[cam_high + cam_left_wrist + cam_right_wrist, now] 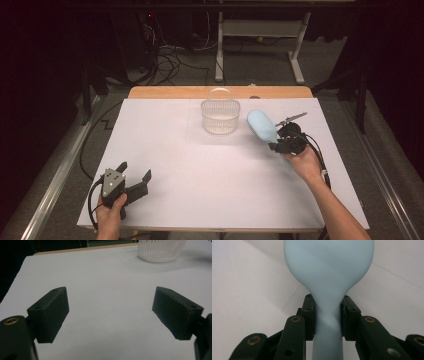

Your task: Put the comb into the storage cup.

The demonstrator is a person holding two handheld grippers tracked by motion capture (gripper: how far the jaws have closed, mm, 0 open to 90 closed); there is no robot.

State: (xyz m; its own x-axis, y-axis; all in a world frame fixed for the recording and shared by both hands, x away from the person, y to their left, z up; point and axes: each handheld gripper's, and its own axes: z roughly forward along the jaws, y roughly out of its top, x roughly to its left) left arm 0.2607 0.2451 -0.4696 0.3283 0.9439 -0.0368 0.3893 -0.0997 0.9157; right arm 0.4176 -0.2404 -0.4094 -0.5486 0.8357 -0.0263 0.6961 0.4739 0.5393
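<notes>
Right gripper (272, 144) of mine is clamped on the narrow handle of a pale blue brush (262, 125), and I hold it up over the right half of the white table (200, 165). From the high view the brush head points up and left, toward the clear plastic basket (220, 117), and stops just beside the basket's right wall; I cannot tell for sure whether the two touch, though a thin gap seems to show between them. In the right gripper view the brush (328, 272) rises straight out from between the two black jaws, which press on its handle from both sides, with the broad rounded back of the head toward the camera. My right hand (303, 162) grips the tool from below.

My left gripper (136, 176) rests low at the near left corner of the table, well apart from the brush and the basket, in my left hand (111, 212). Its jaws stand wide apart with bare table between them. The left gripper view shows the basket (160, 250) far off at the top right.
</notes>
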